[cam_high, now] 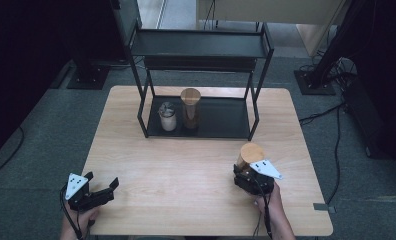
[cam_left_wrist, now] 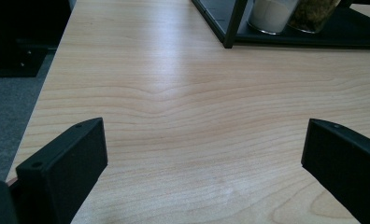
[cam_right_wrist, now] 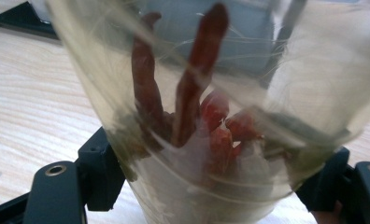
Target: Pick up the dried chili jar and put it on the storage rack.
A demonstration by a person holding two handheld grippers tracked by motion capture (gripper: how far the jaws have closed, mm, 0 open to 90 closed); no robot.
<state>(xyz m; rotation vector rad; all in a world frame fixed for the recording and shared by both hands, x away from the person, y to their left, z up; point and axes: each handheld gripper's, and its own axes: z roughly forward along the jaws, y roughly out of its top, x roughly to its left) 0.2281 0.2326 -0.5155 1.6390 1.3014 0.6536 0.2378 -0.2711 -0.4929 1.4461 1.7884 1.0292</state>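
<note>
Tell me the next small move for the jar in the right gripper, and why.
Probably carry it forward to the black metal shelf rack. The right gripper is shut on the clear glass jar of red dried chillies with a wooden lid, and the rack's lower tray has bare space right of the two jars already there.

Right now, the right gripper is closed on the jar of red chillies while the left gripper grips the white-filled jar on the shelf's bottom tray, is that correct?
Not quite: the left gripper holds nothing. The left gripper view shows its jaws open over bare table, apart from the white-filled jar. The right gripper is indeed closed on the chilli jar.
</note>
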